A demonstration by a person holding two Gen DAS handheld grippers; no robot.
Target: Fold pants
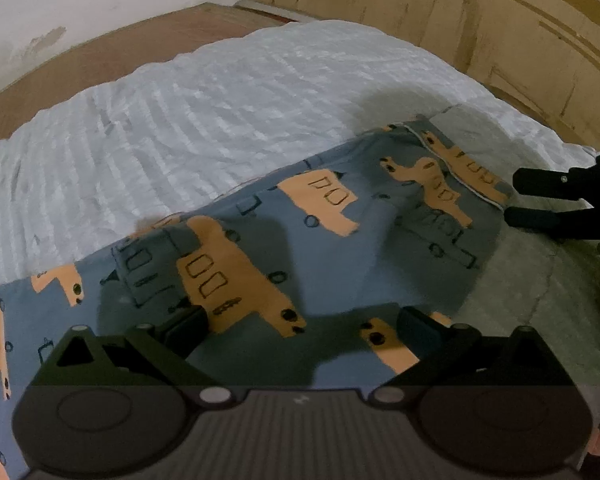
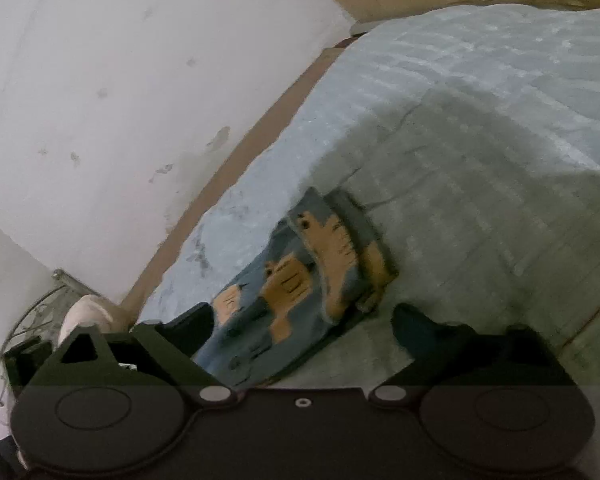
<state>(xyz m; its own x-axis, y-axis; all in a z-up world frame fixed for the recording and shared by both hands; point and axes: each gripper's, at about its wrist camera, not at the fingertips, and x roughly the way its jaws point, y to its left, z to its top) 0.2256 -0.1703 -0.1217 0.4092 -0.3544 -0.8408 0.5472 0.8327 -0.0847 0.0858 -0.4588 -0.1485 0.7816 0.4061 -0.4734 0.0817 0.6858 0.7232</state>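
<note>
Left claw [image 1: 300, 330] open | pants [image 1: 340, 216] cut off | right view blurred

Matte black left gripper [image 1: 300, 330] and right gripper [image 2: 302, 330]: ribbed centre plate, two round discs, silver pivot screws, angular triangular linkages, blunt black fingers [image 1: 188, 322]. Perhaps a small pale logo.

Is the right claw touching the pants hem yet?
Cannot tell. In the left wrist view the right claw stands open at the pants hem, but no clear gap or contact shows; the right wrist view is blurred.
</note>
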